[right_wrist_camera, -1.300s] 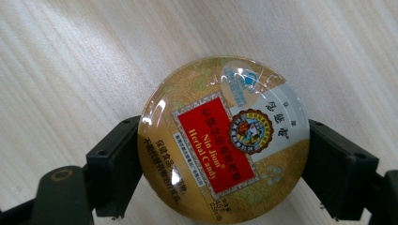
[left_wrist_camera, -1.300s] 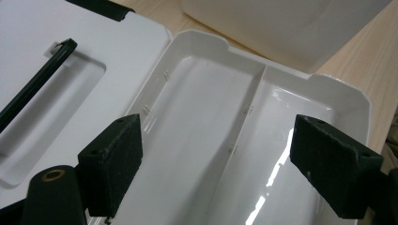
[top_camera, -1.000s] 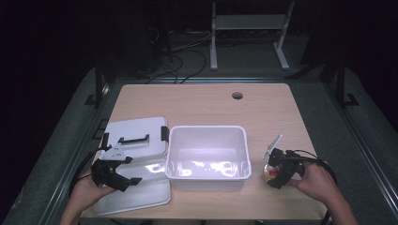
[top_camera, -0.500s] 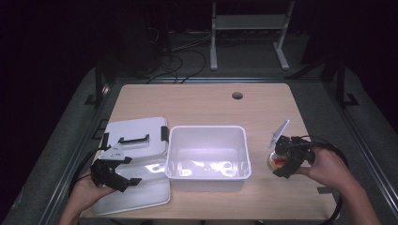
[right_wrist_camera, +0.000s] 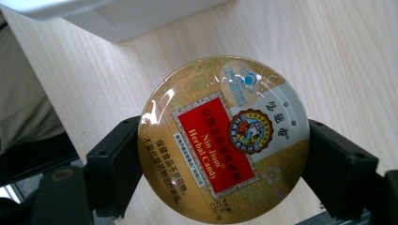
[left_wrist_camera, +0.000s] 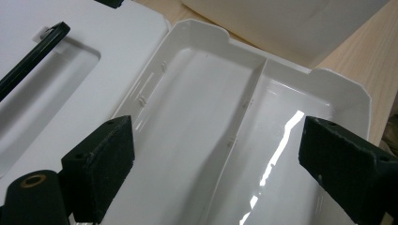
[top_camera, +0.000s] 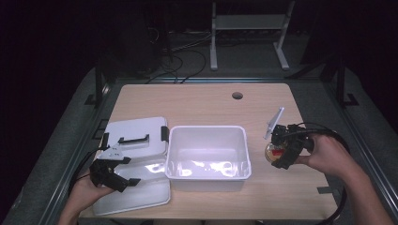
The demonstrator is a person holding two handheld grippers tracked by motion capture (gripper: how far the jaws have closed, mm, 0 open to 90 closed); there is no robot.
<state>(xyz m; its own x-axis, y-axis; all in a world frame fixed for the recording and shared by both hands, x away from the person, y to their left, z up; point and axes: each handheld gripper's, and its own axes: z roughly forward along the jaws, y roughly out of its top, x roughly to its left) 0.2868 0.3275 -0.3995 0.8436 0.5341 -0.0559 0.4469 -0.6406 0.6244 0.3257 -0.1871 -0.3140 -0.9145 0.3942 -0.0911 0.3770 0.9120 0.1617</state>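
Gold candy tin (right_wrist_camera: 223, 138), one, clamped in right tool (top_camera: 281, 151); left tool (top_camera: 114, 174) agape, empty.

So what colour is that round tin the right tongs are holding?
The round tin is gold with a red label and a grey-white patch, clearest in the right gripper view.

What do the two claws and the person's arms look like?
Both the left claw and the right claw are black, with two blocky jaws whose faces have small holes. A grey three-cornered plate sits on top of each, and a black cable trails back from each. The person's forearms are bare, with no sleeves in sight.
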